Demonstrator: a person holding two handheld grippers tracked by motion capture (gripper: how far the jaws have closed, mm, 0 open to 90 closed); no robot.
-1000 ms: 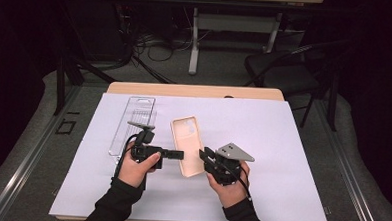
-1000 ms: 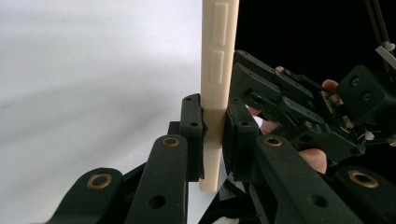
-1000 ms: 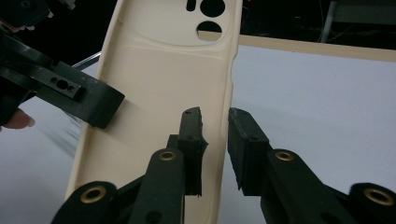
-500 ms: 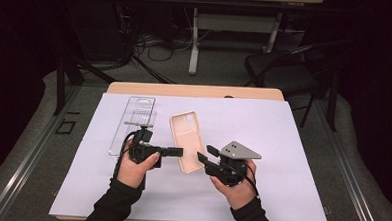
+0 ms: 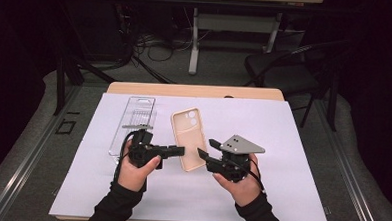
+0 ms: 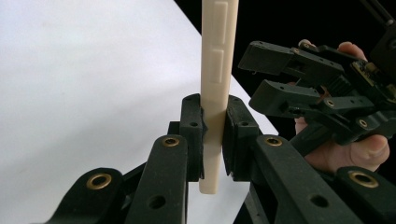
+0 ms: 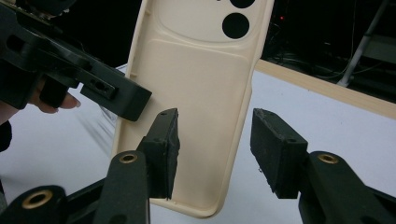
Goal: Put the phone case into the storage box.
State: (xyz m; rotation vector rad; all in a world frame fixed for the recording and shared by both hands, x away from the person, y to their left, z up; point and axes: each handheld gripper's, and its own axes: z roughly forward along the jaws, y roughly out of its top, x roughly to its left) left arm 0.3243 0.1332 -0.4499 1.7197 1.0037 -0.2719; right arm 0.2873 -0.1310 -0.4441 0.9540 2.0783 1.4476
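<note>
My left claw is clamped tight on the long edge of the cream-coloured soft plastic phone case, holding it just above the table covered in white paper, while my right claw has just been opening, its pads apart and the case's lower corner loose between them. With one narrow grip, I judge the flexible case could twist or slip out. Farther off, it could knock the clear plastic packaging box.

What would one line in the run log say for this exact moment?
left gripper: shut on phone case edge | right gripper: open, jaws just opening, off case | clear plastic box: on table, untouched
</note>
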